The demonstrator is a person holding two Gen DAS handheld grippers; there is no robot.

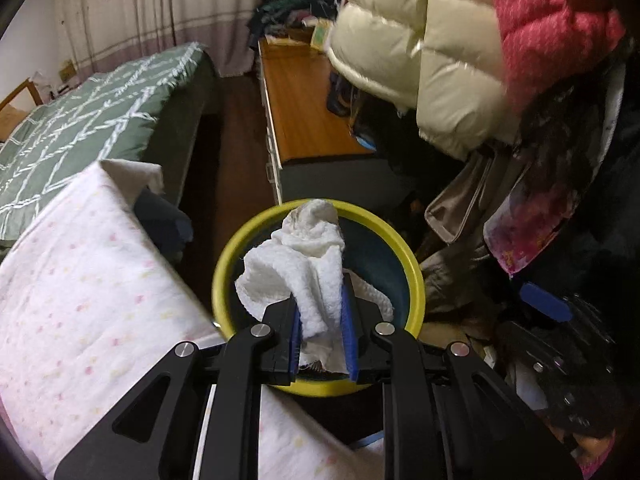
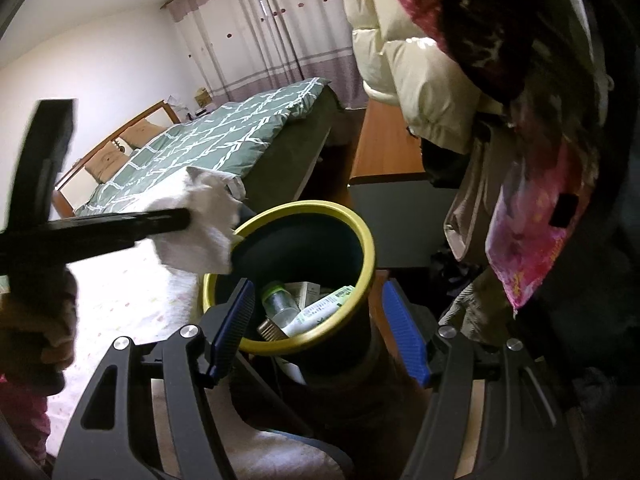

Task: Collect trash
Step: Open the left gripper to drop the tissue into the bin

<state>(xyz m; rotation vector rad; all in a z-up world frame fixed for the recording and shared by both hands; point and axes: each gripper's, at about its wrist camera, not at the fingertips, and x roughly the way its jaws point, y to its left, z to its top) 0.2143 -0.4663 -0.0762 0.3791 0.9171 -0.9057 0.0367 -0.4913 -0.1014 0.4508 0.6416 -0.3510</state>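
One crumpled tissue (image 1: 308, 264) clamped in left hand-held gripper (image 1: 320, 320), long axis pointing over bin (image 1: 224, 276); right hand-held gripper (image 2: 320, 320) apart.

The crumpled white paper towel (image 1: 304, 264) covers much of the yellow-rimmed dark bin's (image 1: 416, 280) inside in the left wrist view. In the right wrist view, the clear plastic bottle (image 2: 280, 300) and white printed tube (image 2: 324, 308) lie partly hidden under the rim, their print too small to read.

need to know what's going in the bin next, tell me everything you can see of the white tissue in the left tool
The white tissue is a crumpled, soft, textured paper wad, greyish and soiled-looking at its top end. The left tool is shut on its lower part between blue pads. In the left wrist view it hangs over the yellow-rimmed bin; in the right wrist view it sits beside the rim.
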